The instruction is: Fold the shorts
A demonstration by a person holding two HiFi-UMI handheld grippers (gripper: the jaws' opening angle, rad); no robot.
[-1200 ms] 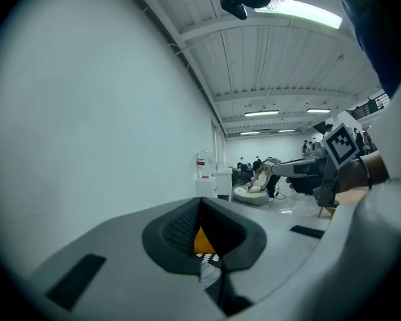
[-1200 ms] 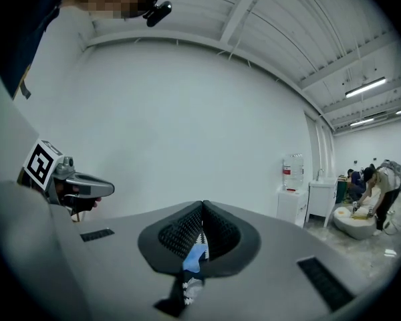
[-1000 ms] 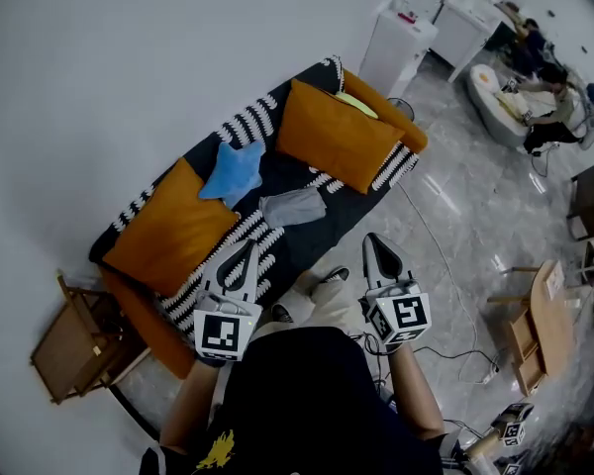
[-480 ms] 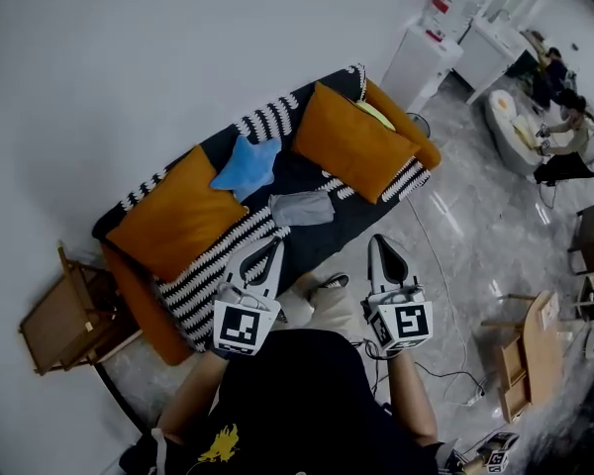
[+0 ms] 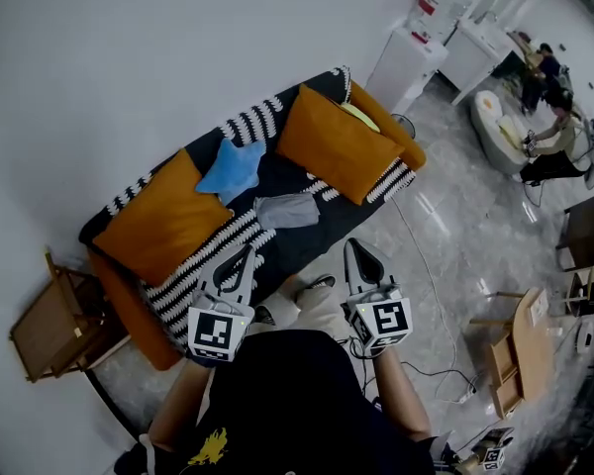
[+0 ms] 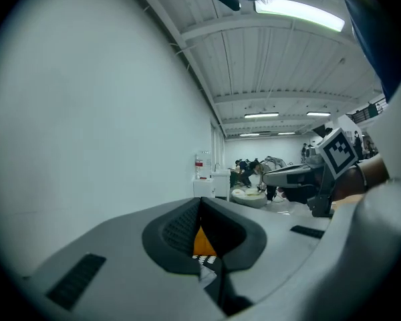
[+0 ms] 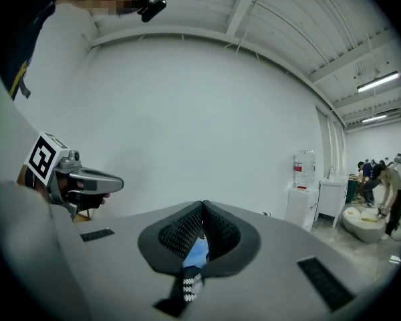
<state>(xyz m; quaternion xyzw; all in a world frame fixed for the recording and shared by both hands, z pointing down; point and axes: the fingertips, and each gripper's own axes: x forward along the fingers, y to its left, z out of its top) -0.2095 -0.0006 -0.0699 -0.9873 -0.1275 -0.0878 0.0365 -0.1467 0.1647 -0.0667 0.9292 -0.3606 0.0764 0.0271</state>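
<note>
Grey shorts [image 5: 288, 210] lie loosely bunched near the middle of the sofa [image 5: 312, 237], on its dark seat, just in front of a blue star-shaped pillow [image 5: 232, 167]. An orange cushion [image 5: 158, 228] leans on the backrest to one side of them and a second orange cushion [image 5: 339, 144] to the other; neither touches the shorts. The black-and-white striped throw [image 5: 193, 283] runs along the seat's front edge and over the back. The person stands at the sofa's front edge, shoes just beside it, with a gripper in each hand held out roughly level. Left gripper [image 5: 246, 255]: tip over the striped edge, well short of the shorts. In its own view its jaws are shut [image 6: 200, 202], ribbed pads pressed flat against each other, with a sliver of orange and striped fabric showing through the notch below. Right gripper [image 5: 354, 247]: over the floor beside the sofa front, apart from the garment. Its jaws are likewise closed pad to pad [image 7: 202, 206], with a scrap of blue and stripes visible beneath them. Each gripper shows in the other's view, side by side and not touching. A wooden crate [image 5: 49, 330] stands at the sofa's left end, and a white water dispenser [image 5: 406, 62] past its right end. A cable [image 5: 431, 275] trails across the glossy grey floor [image 5: 465, 216].
</note>
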